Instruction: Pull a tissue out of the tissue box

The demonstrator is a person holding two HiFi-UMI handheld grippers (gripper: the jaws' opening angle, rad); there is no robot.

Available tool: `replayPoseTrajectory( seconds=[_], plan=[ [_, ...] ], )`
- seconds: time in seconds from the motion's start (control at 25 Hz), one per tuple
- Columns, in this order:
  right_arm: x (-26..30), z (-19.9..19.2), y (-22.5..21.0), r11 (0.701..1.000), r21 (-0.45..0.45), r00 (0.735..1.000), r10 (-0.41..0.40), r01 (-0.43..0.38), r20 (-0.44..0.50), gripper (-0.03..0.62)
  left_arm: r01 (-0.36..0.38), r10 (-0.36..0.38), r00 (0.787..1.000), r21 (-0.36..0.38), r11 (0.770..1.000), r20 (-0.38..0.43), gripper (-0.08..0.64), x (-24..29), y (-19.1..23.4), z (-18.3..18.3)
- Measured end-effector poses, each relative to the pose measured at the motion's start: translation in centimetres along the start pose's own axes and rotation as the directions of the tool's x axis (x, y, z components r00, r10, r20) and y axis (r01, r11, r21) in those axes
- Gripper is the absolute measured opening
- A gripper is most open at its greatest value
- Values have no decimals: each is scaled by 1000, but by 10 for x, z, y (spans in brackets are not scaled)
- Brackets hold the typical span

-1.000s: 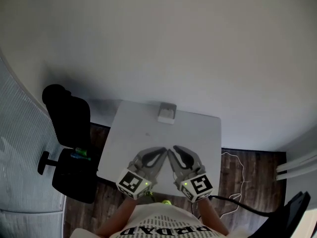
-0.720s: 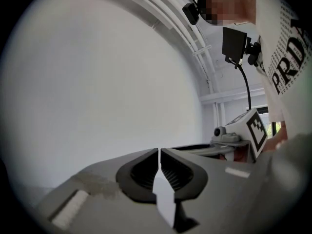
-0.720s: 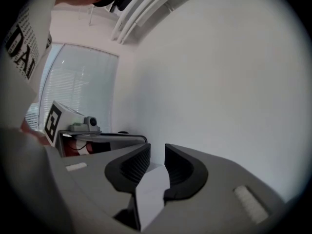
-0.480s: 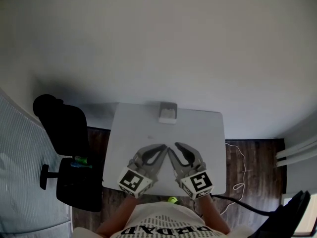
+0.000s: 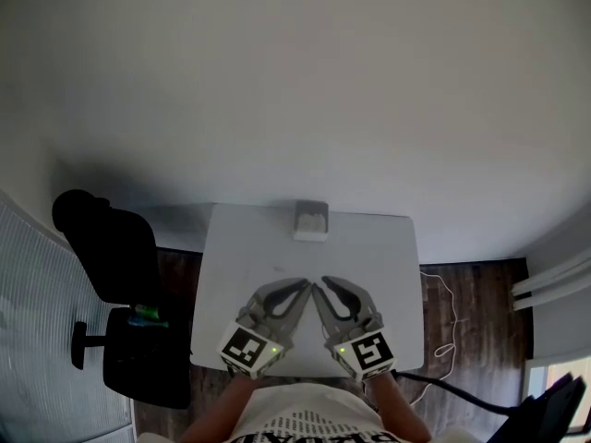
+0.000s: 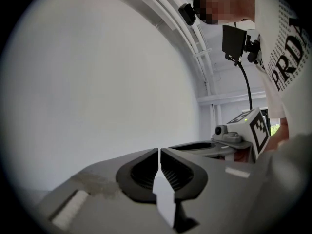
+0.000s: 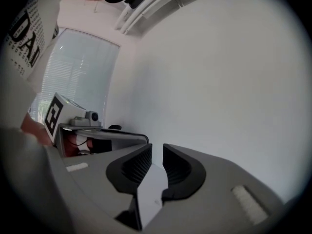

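Observation:
A small white tissue box [image 5: 310, 220] stands at the far edge of the white table [image 5: 379, 257]. Both grippers hover side by side over the table's near part, well short of the box, pointing roughly level toward it. The left gripper [image 5: 304, 287] [image 6: 159, 151] has its jaws together, with only a hairline slit and nothing in them. On the right gripper [image 5: 320, 285] [image 7: 157, 147] a narrow gap shows. Its jaws have just been closing and nothing is between them. The box does not show in either gripper view. Each gripper view shows the other gripper beside it.
A black office chair [image 5: 111, 266] stands left of the table on the dark wood floor. A thin cable [image 5: 443, 340] lies on the floor at the right. A plain white wall rises behind the table. Window blinds [image 5: 37, 340] run along the left.
Both grippers have moved together a little further over the table. The view has shifted, so the chair sits further left and more of the table's near edge shows.

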State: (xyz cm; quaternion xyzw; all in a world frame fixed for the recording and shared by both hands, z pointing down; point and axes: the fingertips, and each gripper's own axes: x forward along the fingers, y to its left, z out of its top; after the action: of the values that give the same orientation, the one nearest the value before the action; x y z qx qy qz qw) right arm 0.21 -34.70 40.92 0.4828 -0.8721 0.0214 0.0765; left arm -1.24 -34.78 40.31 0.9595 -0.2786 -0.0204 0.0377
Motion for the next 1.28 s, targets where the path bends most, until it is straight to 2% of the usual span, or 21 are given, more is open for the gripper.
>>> replayPoseTrajectory(
  seconds=[0.08,0.44,0.84,0.96,1.12,1.28],
  plan=[
    [0,-1,-4,1000,1,1000,4,-4,12,63,-6,6,1000,-15,1000,3,6,5,-1,-1],
    [7,-7,-32,1000,5,999,30,-30,16,87,-16,17,999,16,1000,-45,6,30,4,-9],
    [29,-40,-52,997,39,996,68,-66,-54,130,-46,45,996,-6,999,-82,6,49,24,-28],
    [39,-51,-57,996,49,995,72,-69,-63,130,-62,60,995,-30,998,-80,6,56,33,-36],
    [54,-66,-67,995,74,993,69,-62,-98,130,-59,56,993,-25,998,-106,8,66,48,-59],
    [69,-79,-81,994,94,991,67,-57,-113,130,-79,75,993,-47,996,-88,11,83,62,-64]
  ],
)
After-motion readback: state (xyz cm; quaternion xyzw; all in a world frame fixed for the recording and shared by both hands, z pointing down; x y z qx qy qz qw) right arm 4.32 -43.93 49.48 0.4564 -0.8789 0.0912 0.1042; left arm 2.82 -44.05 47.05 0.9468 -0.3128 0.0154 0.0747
